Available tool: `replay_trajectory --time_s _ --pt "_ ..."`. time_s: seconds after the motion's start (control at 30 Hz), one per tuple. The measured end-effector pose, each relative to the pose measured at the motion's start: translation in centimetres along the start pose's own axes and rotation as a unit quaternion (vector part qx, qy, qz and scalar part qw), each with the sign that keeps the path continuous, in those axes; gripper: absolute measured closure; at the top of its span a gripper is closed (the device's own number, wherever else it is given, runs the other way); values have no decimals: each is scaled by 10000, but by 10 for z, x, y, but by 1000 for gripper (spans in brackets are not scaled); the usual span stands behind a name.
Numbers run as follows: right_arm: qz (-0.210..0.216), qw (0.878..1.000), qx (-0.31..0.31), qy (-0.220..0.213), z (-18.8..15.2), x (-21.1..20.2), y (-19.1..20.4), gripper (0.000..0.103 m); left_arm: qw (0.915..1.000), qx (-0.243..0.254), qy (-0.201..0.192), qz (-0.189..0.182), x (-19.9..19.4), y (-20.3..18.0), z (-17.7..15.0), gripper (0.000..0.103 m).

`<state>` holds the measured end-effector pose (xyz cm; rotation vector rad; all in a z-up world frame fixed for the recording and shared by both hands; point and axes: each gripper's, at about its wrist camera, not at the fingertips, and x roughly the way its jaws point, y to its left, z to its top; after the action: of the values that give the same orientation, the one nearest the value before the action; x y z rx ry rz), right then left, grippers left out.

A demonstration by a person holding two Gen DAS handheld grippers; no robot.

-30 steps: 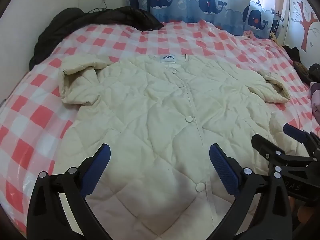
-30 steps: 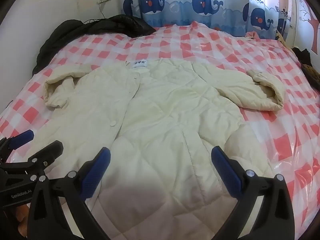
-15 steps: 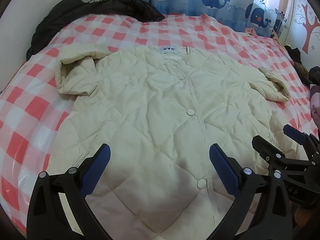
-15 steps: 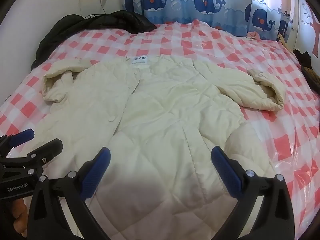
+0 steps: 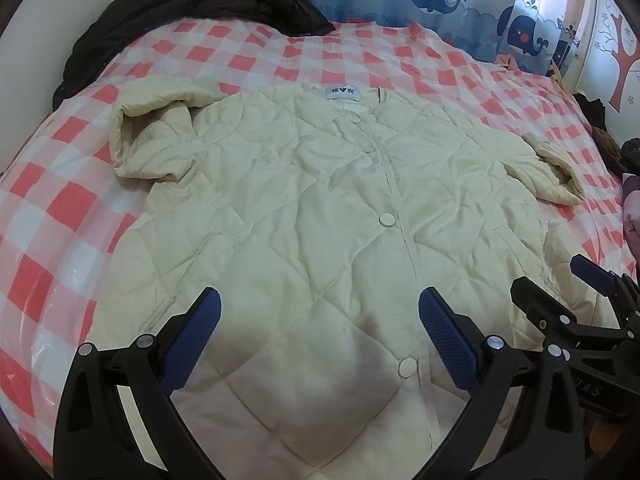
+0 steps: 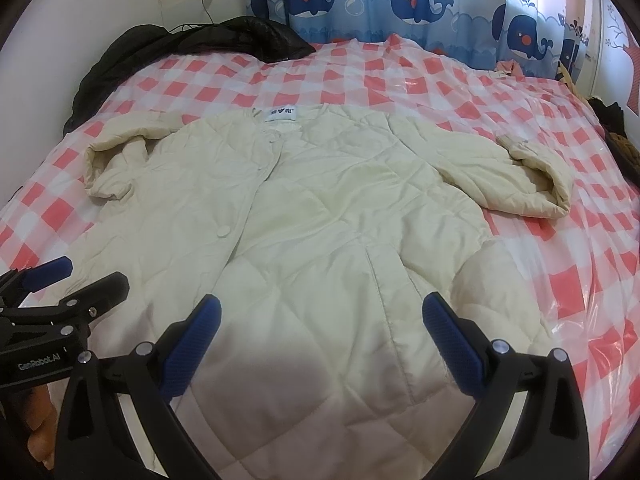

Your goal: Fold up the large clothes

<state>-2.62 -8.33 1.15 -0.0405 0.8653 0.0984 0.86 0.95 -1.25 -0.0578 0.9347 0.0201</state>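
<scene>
A cream quilted jacket (image 5: 320, 216) lies flat, front up and buttoned, on the pink-and-white checked bed (image 5: 248, 52); it also shows in the right wrist view (image 6: 340, 216). Its sleeves are bent back at the left (image 5: 152, 140) and right (image 6: 532, 184). My left gripper (image 5: 320, 316) is open and empty over the lower front. My right gripper (image 6: 320, 316) is open and empty over the lower right panel. Each gripper appears at the edge of the other's view.
A black garment (image 6: 192, 44) is piled at the bed's far left corner by the wall. Whale-print curtains (image 6: 400, 0) hang behind the bed. Dark items (image 5: 624, 152) sit off the right edge. Glossy plastic covers the bedding (image 6: 600, 288).
Both grippers have moved forward and lower over the jacket, which looks larger now. Both stay open. The jacket has not moved.
</scene>
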Motion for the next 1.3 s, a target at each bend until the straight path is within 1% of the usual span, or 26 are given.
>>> replay_trajectory --time_s 1.3 --pt "-13 10000 0 14 0 0 1 6 9999 68 98 35 5 -4 -2 8"
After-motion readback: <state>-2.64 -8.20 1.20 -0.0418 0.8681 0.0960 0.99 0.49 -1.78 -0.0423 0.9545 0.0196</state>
